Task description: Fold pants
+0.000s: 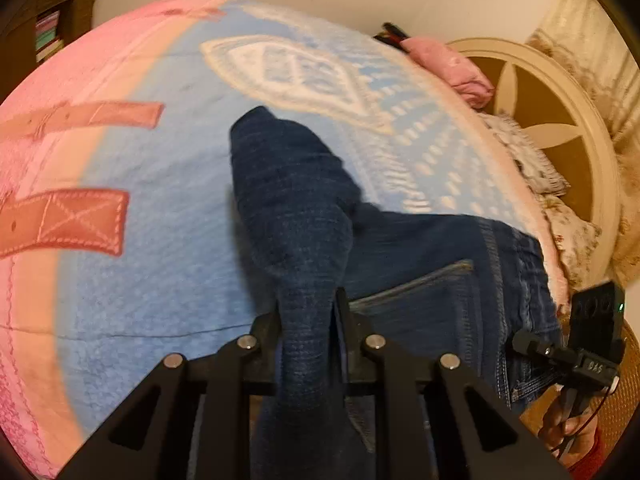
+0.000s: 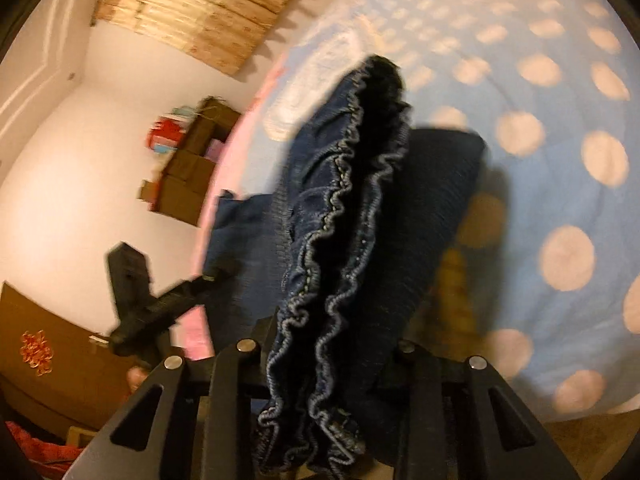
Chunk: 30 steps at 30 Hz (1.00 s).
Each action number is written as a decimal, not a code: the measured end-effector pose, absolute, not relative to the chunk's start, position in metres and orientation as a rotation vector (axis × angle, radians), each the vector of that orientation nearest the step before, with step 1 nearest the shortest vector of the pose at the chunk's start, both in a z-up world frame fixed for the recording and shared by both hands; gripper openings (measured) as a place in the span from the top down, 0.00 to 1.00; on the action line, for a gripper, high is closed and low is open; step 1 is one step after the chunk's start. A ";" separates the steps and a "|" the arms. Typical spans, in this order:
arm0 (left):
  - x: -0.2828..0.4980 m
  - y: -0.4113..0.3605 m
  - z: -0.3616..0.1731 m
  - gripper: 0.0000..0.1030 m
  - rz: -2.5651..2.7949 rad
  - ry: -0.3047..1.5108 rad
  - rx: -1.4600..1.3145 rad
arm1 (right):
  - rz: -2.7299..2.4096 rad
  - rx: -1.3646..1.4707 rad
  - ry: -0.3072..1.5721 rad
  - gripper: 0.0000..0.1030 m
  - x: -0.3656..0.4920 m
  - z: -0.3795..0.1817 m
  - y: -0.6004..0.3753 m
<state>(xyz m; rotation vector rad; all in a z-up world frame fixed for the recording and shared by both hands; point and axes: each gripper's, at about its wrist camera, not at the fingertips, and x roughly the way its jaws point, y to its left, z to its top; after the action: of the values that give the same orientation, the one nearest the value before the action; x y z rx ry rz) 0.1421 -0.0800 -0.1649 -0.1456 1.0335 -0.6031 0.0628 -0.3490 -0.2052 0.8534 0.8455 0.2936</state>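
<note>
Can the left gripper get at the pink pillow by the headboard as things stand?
Probably not. The left gripper is shut on a fold of the jeans, so its fingers are occupied. The pink pillow lies at the far edge of the blanket, beyond the jeans.

Your left tongs (image 1: 308,320): jaws nearly together, pinching bunched dark denim, pointed steeply down. Your right tongs (image 2: 332,360): jaws partly closed, clamped on ruffled elastic band of same denim, tilted less steeply, rolled to one side. In left wrist view, right tongs appear at lower right edge with your fingers (image 1: 568,424) wrapped round handle. In right wrist view, left tongs appear at lower left, blurred, fingertip just below.
</note>
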 end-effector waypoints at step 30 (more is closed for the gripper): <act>0.386 0.125 -0.141 0.81 0.029 0.772 -0.146 | 0.586 0.460 0.815 0.69 0.455 -0.162 -0.120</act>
<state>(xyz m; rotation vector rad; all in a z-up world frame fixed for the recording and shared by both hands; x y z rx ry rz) 0.3859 0.1253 -0.1414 -0.1456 0.7719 0.0287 0.4548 -0.1204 -0.1624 0.4603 0.8146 0.5862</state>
